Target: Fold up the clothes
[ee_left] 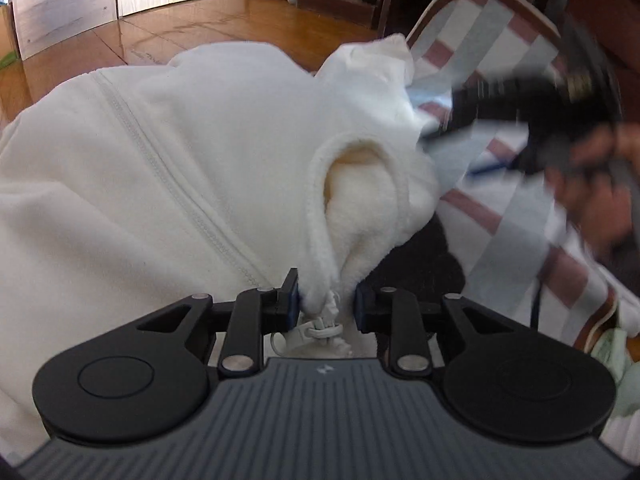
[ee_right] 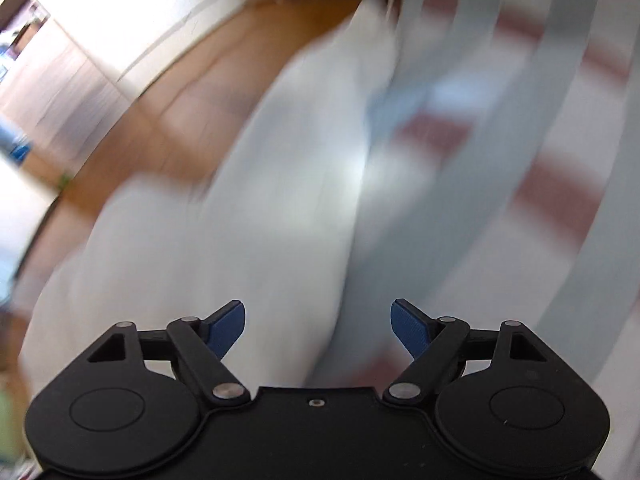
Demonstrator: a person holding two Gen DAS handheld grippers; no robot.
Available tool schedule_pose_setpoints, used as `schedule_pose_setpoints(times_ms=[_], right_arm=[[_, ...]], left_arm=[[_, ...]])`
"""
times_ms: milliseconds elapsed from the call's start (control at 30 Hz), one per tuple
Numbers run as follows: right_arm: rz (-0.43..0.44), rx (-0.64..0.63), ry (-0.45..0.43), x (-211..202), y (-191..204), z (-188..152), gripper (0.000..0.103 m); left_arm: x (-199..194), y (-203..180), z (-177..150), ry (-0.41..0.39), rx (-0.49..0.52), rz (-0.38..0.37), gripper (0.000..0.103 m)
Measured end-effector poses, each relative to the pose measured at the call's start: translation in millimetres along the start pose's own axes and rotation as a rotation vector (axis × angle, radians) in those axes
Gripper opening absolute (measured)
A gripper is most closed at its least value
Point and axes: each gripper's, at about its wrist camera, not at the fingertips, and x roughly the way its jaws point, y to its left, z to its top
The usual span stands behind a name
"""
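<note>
The left gripper (ee_left: 326,300) has its jaws pinched on a bunched bit of a white fleece jacket (ee_left: 168,168). The soft cloth is squeezed between the two blue pads, right by a white zipper pull (ee_left: 316,330) that hangs just under the jaws. Out in front of the jaws, a round opening (ee_left: 360,188) in the jacket gapes wide, and you can see the fluffy inside. A long seam (ee_left: 160,160) runs off to the left of the jaws. The rest of the jacket spreads ahead of the jaws and to their left, over a cloth with gray, white and dark red stripes (ee_left: 500,184). A dark thing (ee_left: 420,264) peeks out from under the jacket, just right of the jaws.

Far off to the right of the left jaws, a hand (ee_left: 600,184) holds the other gripper. It is very blurry there.

The right gripper (ee_right: 318,330) has its jaws spread wide apart. Nothing is between them. Its view is all smeared. In front of its jaws and to their left is the white jacket (ee_right: 240,220). To their right is the striped cloth (ee_right: 520,160). Past the jacket is a brown wooden floor (ee_right: 200,92).
</note>
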Motion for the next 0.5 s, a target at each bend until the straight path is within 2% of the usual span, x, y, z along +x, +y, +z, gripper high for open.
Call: schedule_pose_setpoints(times_ms=[67, 167, 267, 300, 367, 433, 500], right_arm=[[0.067, -0.010, 0.049, 7, 0, -17, 0.085], [0.126, -0.043, 0.026, 7, 5, -24, 0.085], [0.216, -0.026, 0.038, 12, 14, -26, 0.084], [0.239, -0.025, 0.023, 14, 16, -24, 0.060], [0.254, -0.070, -0.087, 6, 21, -24, 0.008], [0.237, -0.175, -0.285, -20, 32, -32, 0.008], [0.136, -0.376, -0.436, -51, 50, -47, 0.007]], left_arm=[[-4, 6, -1, -0.030, -0.024, -0.033, 0.025], [-10, 13, -3, -0.074, -0.049, -0.069, 0.025], [-22, 9, -2, -0.100, -0.023, -0.077, 0.024], [-27, 8, 1, -0.103, -0.012, -0.081, 0.023], [-40, 2, 10, -0.088, -0.004, -0.096, 0.023], [-58, -6, 18, -0.119, 0.025, -0.122, 0.023], [-66, -12, 21, -0.163, 0.034, -0.158, 0.024]])
